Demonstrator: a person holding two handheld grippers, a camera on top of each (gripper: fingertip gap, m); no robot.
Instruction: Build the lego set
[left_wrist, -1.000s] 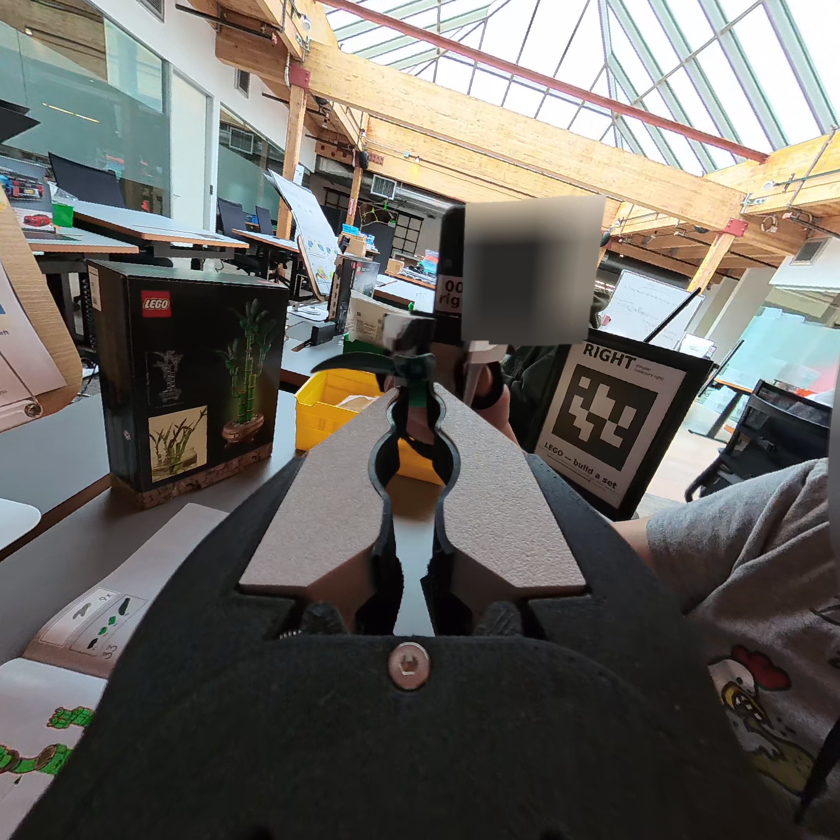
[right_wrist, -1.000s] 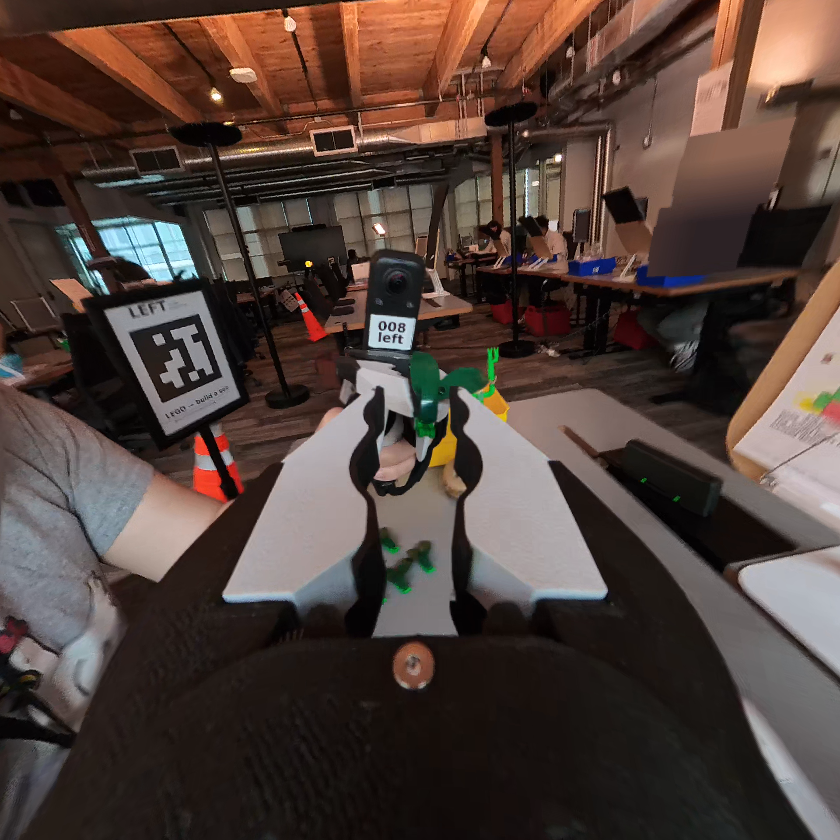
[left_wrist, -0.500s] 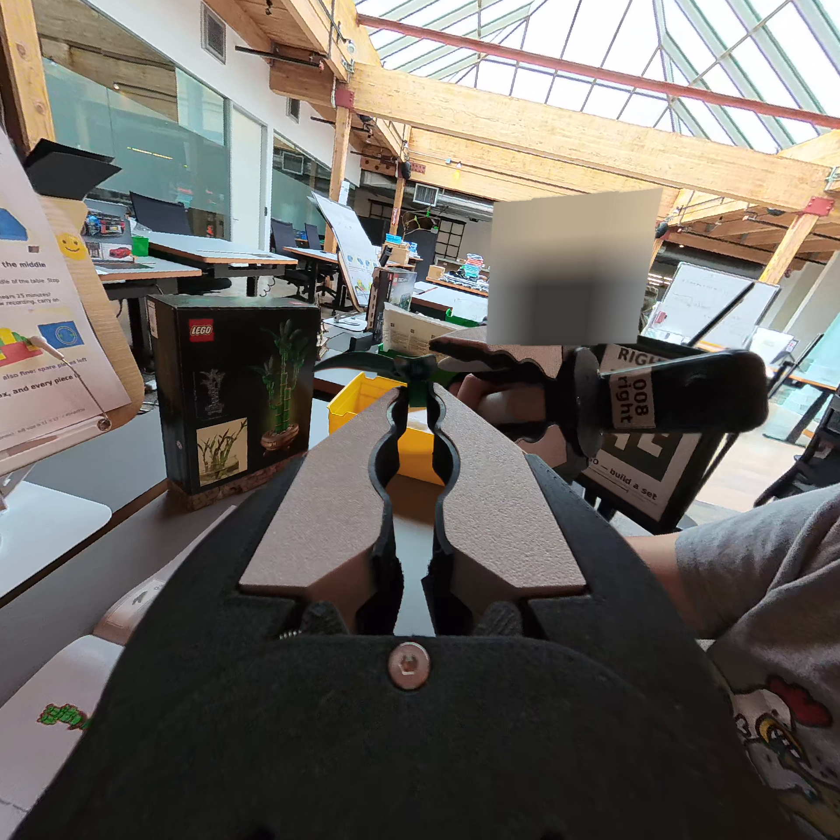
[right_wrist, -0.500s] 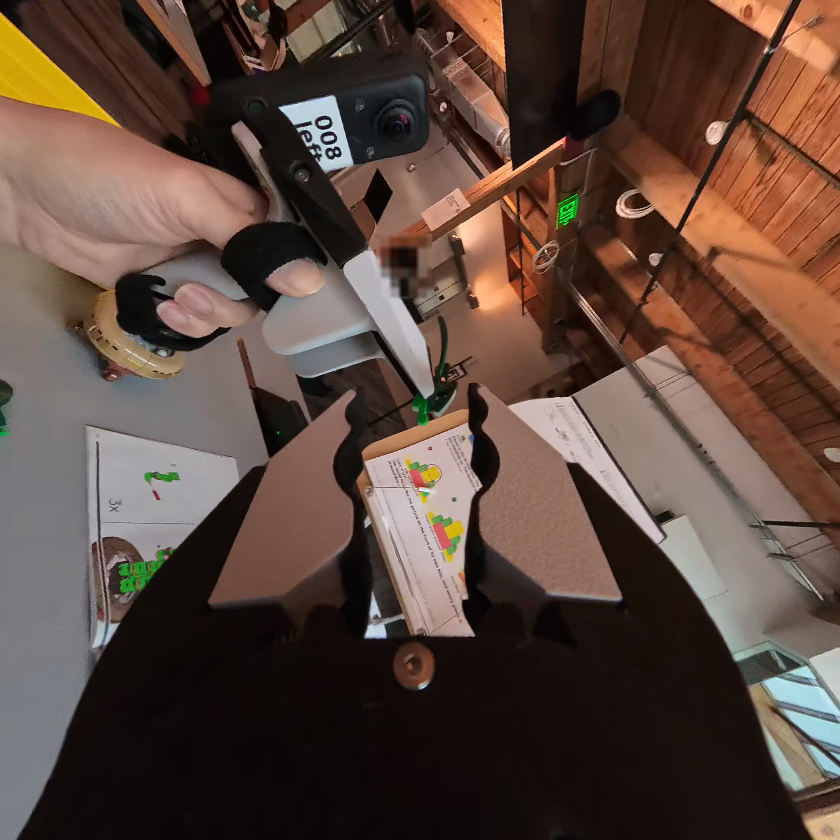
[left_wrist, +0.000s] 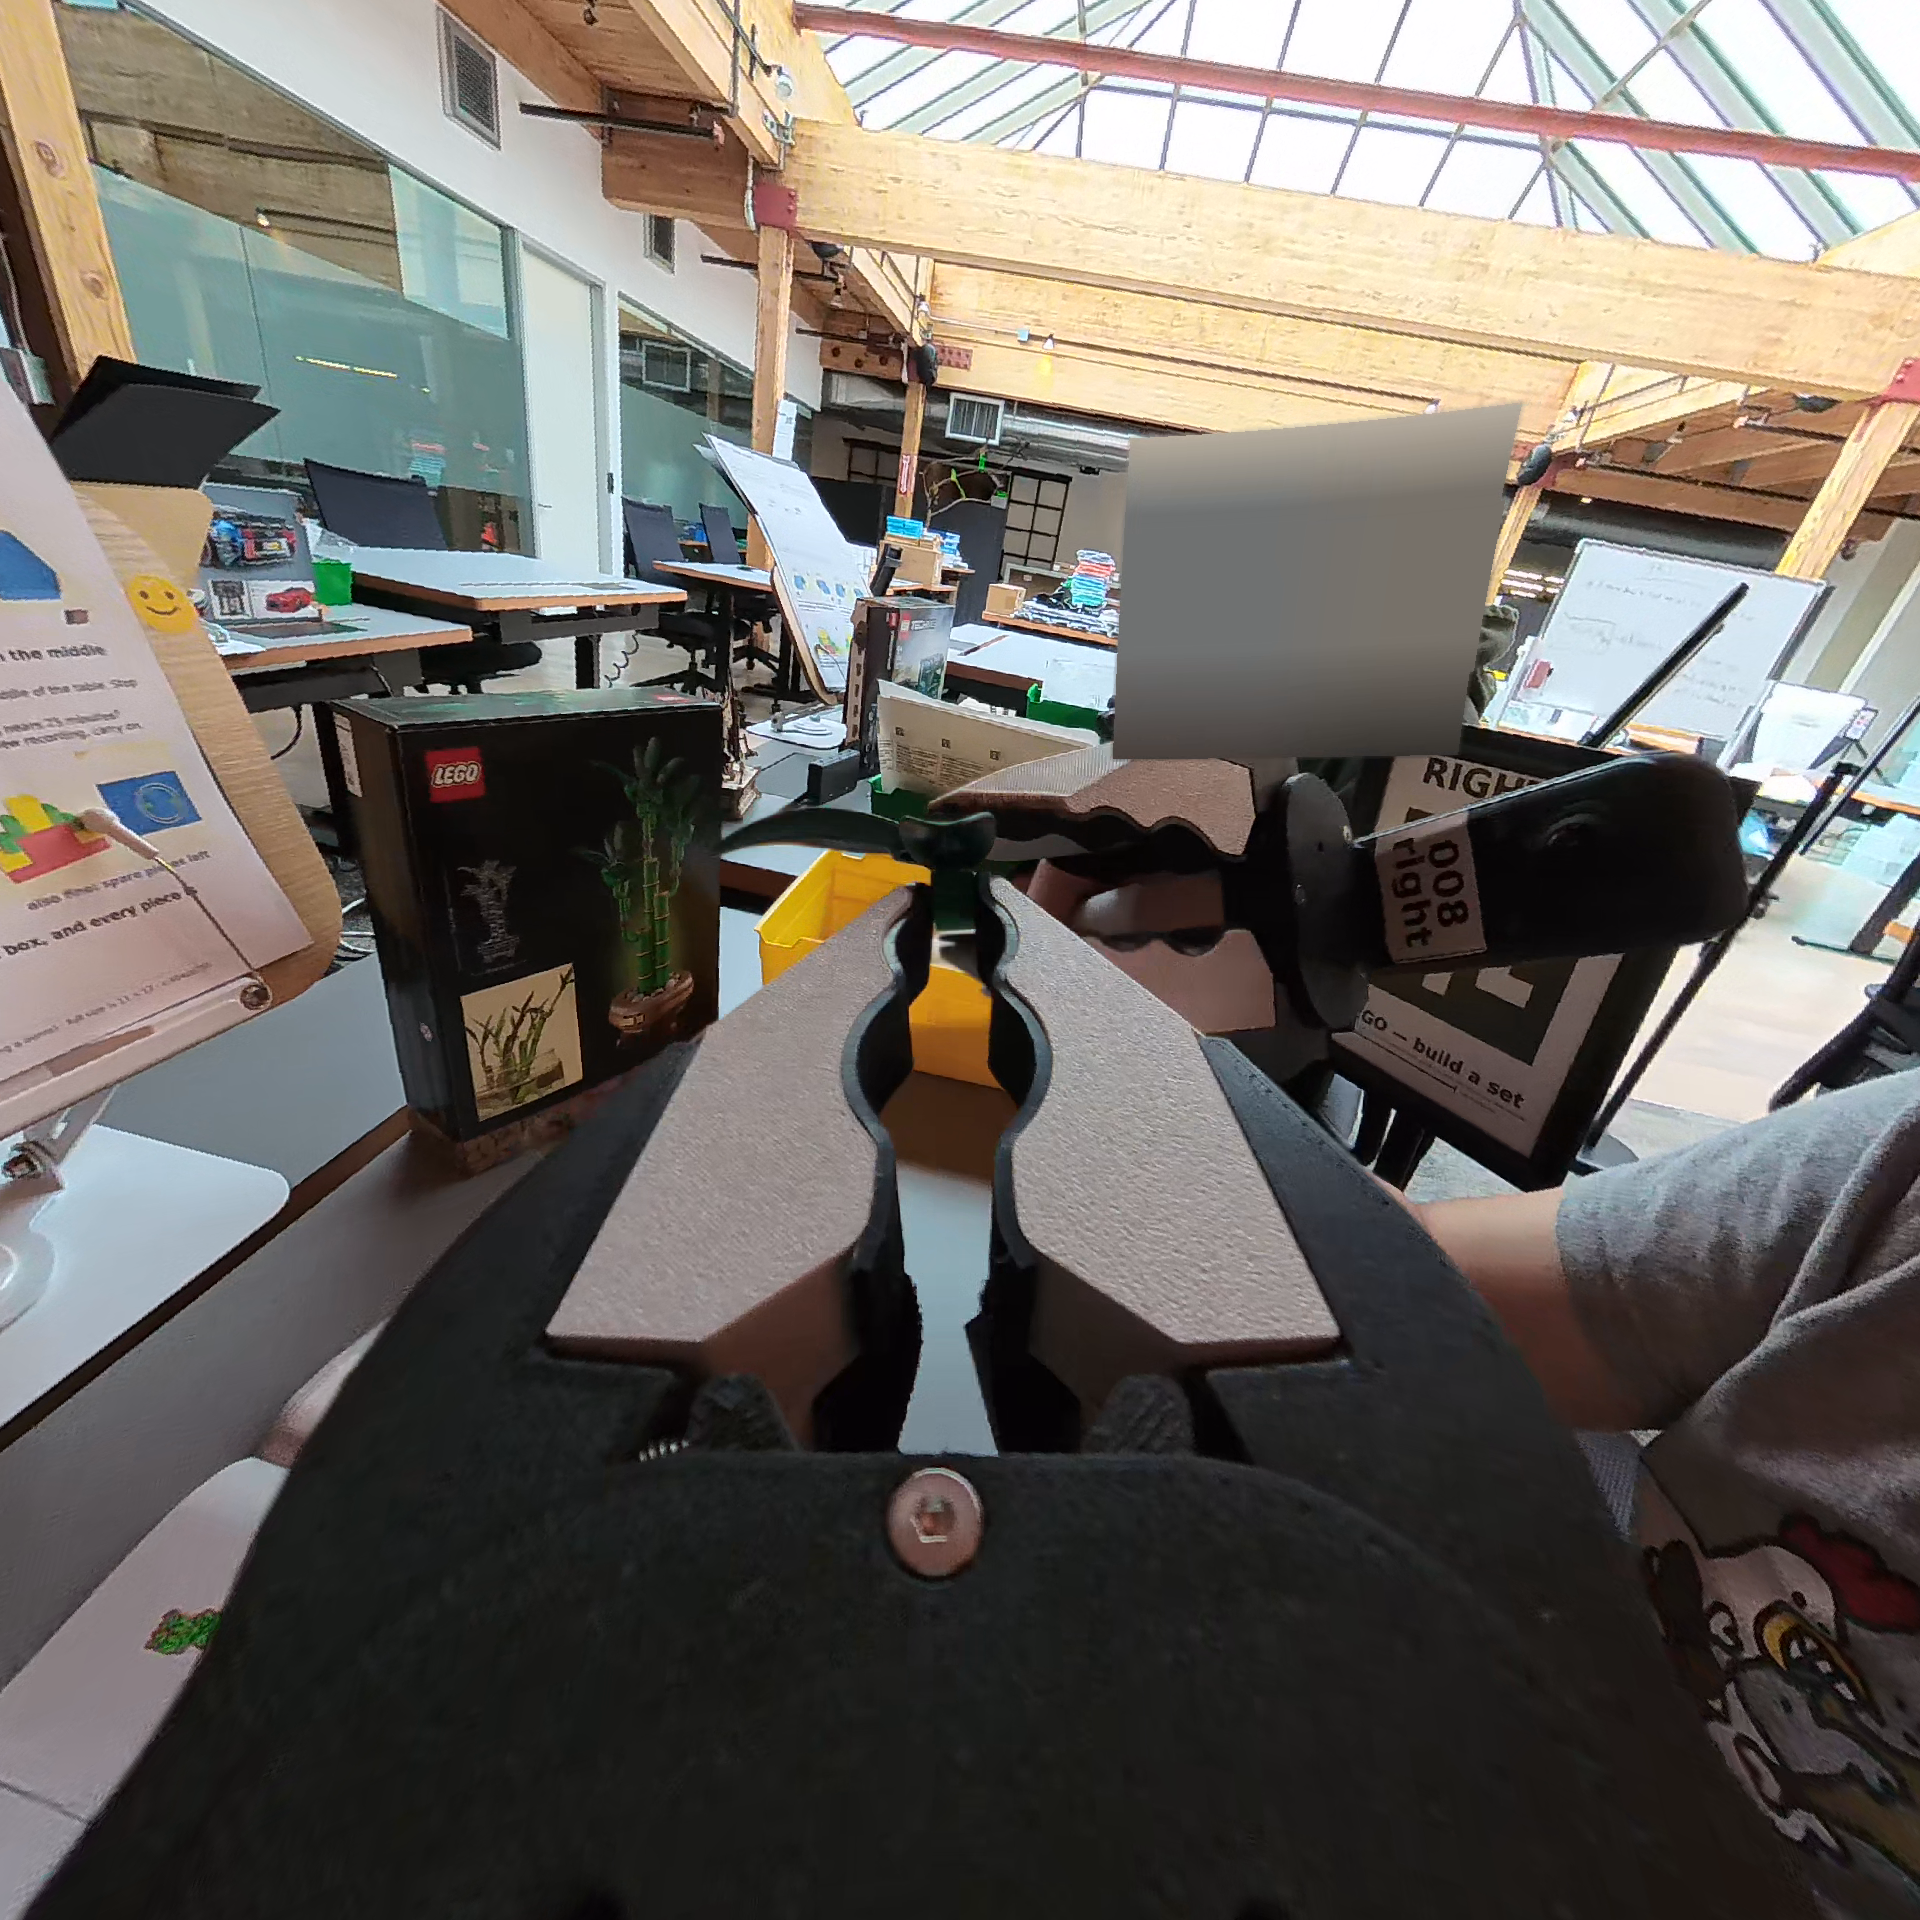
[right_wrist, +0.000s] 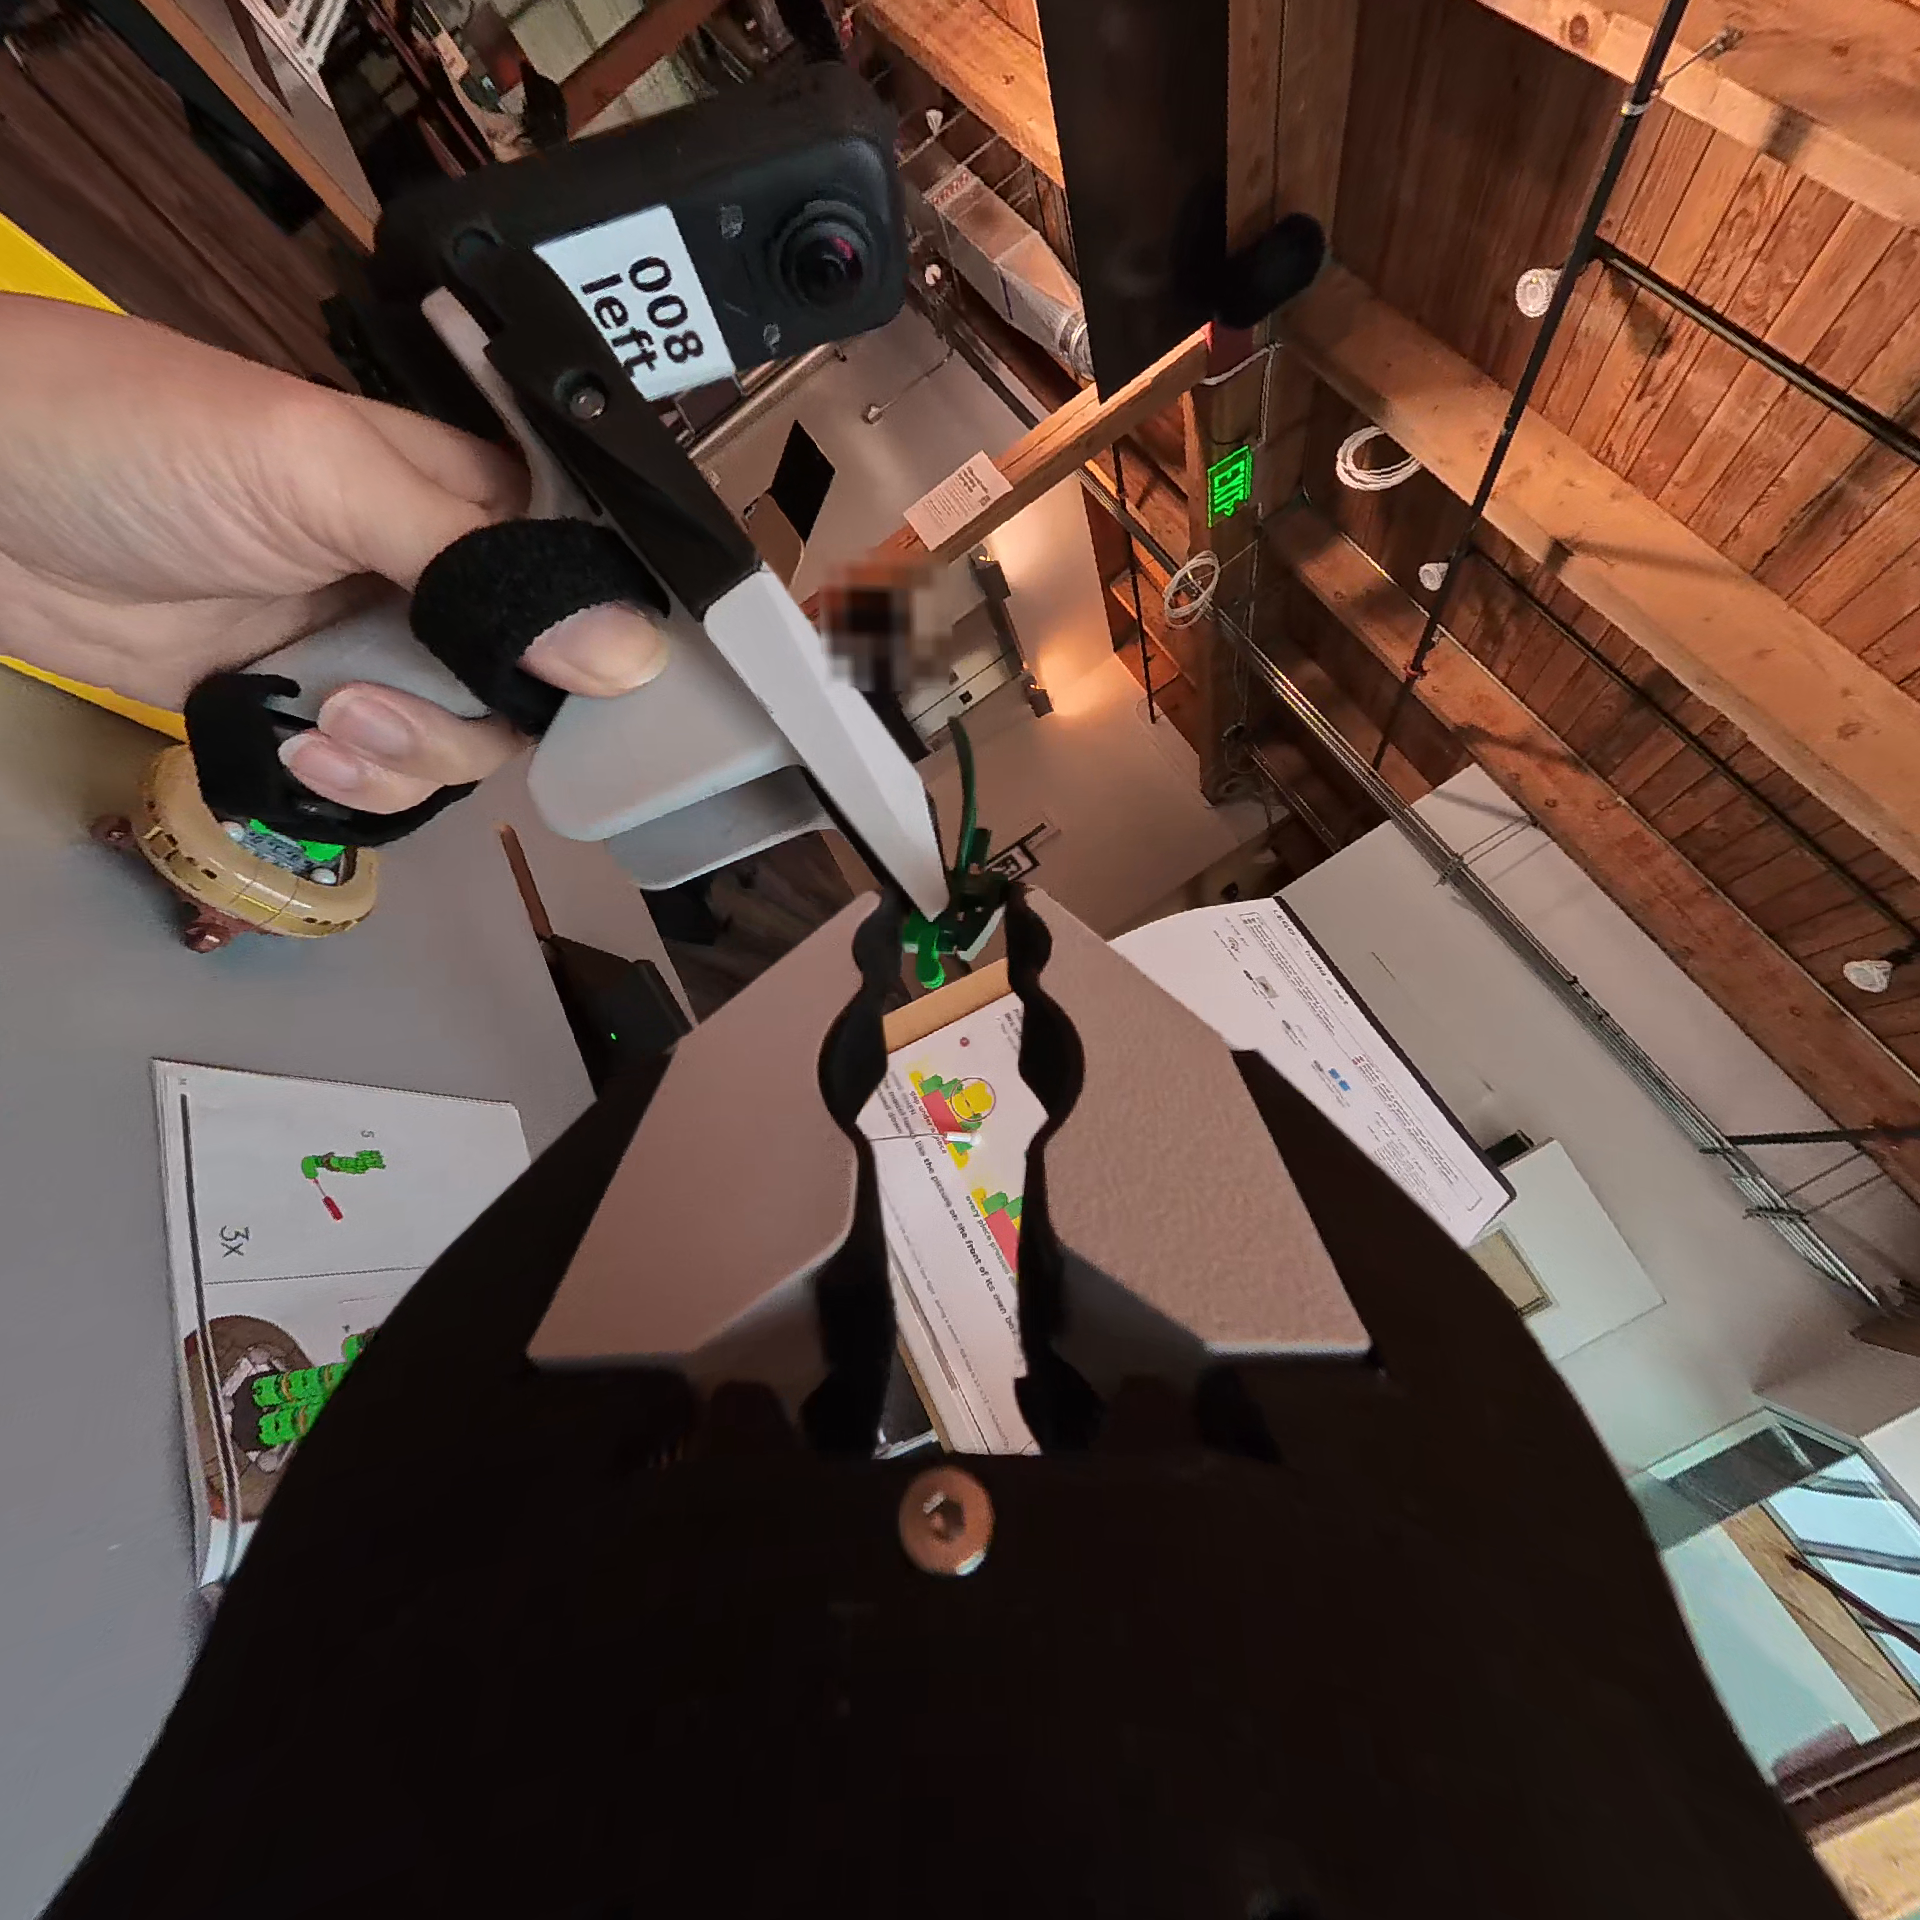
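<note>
My left gripper (left_wrist: 953, 899) is shut on the stem of a dark green leaf piece (left_wrist: 831, 828) and holds it up above the table. My right gripper (left_wrist: 977, 842) reaches in from the right, rolled on its side, with its tips at the top of that piece. In the right wrist view my right gripper (right_wrist: 948, 914) has its jaws narrow around the bright green end of the leaf piece (right_wrist: 930, 943). The left gripper's fingertip (right_wrist: 914, 862) touches the piece from the upper left. The thin dark leaf sticks out beyond the tips.
A black Lego box (left_wrist: 540, 914) and a yellow bin (left_wrist: 831, 914) stand on the grey table behind the grippers. A round tan pot base (right_wrist: 260, 883) and an open instruction booklet (right_wrist: 312, 1226) lie on the table. A paper sign stand (left_wrist: 104, 810) is at the left. Both grippers' tips are close together, under 4 cm apart.
My right gripper has rolled onto its side, come level with the leaf piece and narrowed its jaws onto it. My left gripper still holds the piece and has shifted slightly.
</note>
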